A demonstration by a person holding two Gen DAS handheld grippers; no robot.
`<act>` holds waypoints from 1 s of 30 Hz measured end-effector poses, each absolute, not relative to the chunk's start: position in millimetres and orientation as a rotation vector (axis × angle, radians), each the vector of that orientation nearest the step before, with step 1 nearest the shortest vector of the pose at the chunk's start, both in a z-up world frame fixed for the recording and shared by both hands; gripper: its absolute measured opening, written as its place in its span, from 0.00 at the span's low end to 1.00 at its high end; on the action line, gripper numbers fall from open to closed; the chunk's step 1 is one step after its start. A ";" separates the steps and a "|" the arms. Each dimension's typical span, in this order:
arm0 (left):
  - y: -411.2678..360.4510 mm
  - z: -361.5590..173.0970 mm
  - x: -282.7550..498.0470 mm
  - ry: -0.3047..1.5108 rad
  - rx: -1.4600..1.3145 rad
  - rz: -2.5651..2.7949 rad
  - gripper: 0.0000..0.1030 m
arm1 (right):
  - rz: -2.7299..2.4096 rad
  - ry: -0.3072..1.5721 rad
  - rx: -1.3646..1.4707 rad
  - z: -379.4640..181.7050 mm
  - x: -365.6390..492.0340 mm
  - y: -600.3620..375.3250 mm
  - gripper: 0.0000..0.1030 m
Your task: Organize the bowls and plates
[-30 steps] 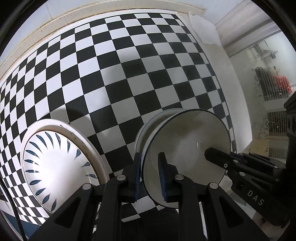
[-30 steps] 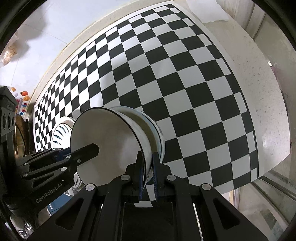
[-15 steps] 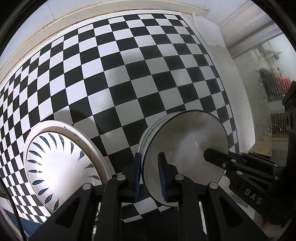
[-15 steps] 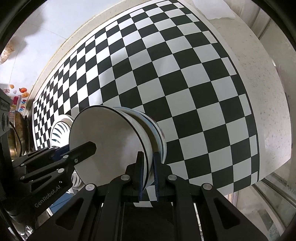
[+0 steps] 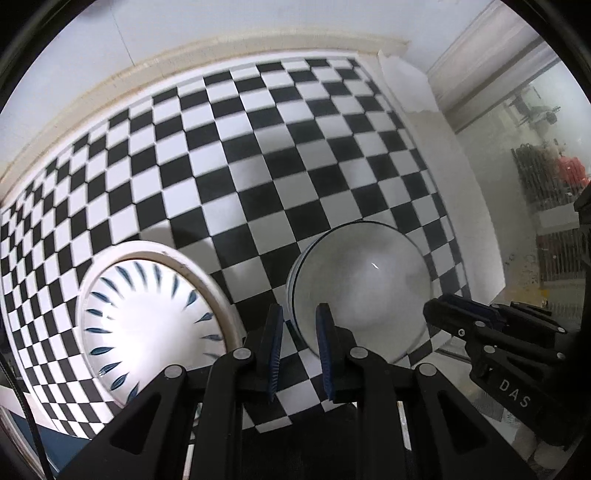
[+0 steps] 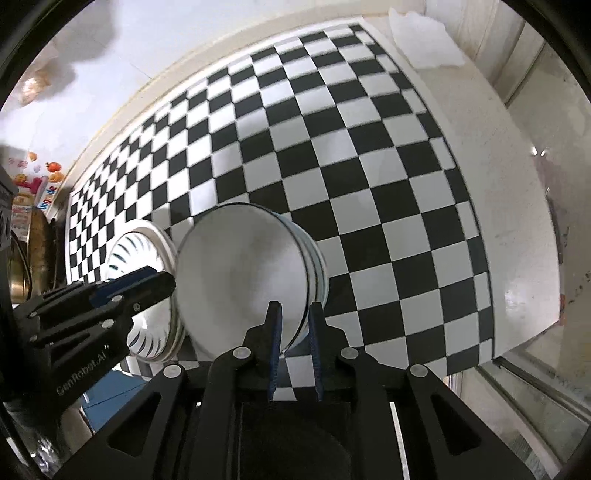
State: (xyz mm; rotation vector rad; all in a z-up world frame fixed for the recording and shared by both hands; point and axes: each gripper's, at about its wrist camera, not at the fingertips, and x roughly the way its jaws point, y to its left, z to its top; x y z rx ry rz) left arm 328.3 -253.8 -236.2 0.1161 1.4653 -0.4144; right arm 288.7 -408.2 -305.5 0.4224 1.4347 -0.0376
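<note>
A stack of white bowls with dark rims (image 5: 362, 288) sits on the checkered cloth; it also shows in the right wrist view (image 6: 240, 273). A wide white plate with blue leaf marks (image 5: 147, 317) lies to its left, also in the right wrist view (image 6: 136, 258). My left gripper (image 5: 298, 332) is open with its jaws on either side of the stack's near left rim. My right gripper (image 6: 293, 325) is open with its jaws on either side of the near right rim. Each gripper shows in the other's view.
The black-and-white checkered cloth (image 5: 258, 177) covers a pale counter (image 6: 509, 206) that ends at the right. A white wall (image 5: 184, 33) runs along the back. A brass pot (image 6: 29, 254) and clutter stand at far left.
Both grippers have opened and drawn back a little from the bowl stack. The stack, earlier held up at its rims, now rests lower on the cloth.
</note>
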 end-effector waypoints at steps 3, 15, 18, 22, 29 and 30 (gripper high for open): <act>-242.7 -209.3 312.4 1.390 0.145 -0.400 0.18 | -0.036 1.390 0.383 -278.8 275.6 -399.7 0.17; -197.8 -137.1 260.0 1.236 0.139 -0.389 0.59 | -0.004 1.261 0.263 -191.0 220.4 -349.6 0.63; -190.7 -124.3 251.9 1.205 0.129 -0.388 0.72 | -0.012 1.231 0.239 -177.0 209.1 -341.8 0.74; -178.2 -106.3 242.8 1.178 0.090 -0.383 0.75 | -0.032 1.207 0.227 -160.2 196.2 -339.4 0.80; -170.6 -85.0 229.6 1.148 0.063 -0.388 0.85 | -0.026 1.164 0.237 -131.3 178.3 -337.7 0.82; -170.8 -83.7 228.2 1.148 0.065 -0.390 0.85 | -0.025 1.158 0.238 -128.2 176.7 -337.1 0.82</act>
